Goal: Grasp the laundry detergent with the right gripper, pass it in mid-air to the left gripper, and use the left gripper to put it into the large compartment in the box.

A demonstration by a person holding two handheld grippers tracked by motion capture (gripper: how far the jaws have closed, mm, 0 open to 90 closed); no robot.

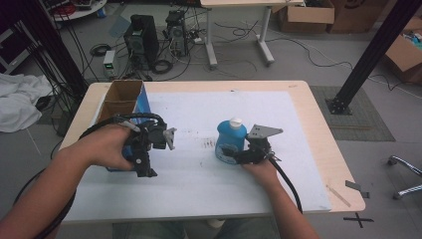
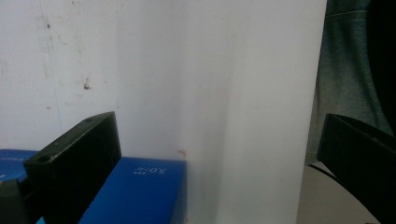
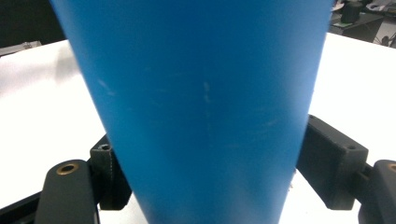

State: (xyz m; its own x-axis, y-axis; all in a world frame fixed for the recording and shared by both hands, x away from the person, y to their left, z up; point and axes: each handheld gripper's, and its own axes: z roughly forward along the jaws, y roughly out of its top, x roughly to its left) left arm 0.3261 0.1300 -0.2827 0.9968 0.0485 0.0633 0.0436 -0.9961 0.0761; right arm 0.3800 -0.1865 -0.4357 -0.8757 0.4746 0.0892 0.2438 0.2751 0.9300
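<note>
The right gripper [image 1: 230,152] is clamping its half-closed jaws on the upright blue bottle [image 1: 230,140] between them, while the left gripper [image 1: 147,164] is gaping wide, holding nothing.

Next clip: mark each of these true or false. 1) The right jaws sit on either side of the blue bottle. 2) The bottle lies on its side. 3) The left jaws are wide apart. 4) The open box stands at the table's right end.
1) True: the right gripper has the blue bottle between its jaws, against both sides.
2) False: it stands upright, white cap on top.
3) True: the left gripper holds nothing.
4) False: the box stands at the left end of the table.
</note>
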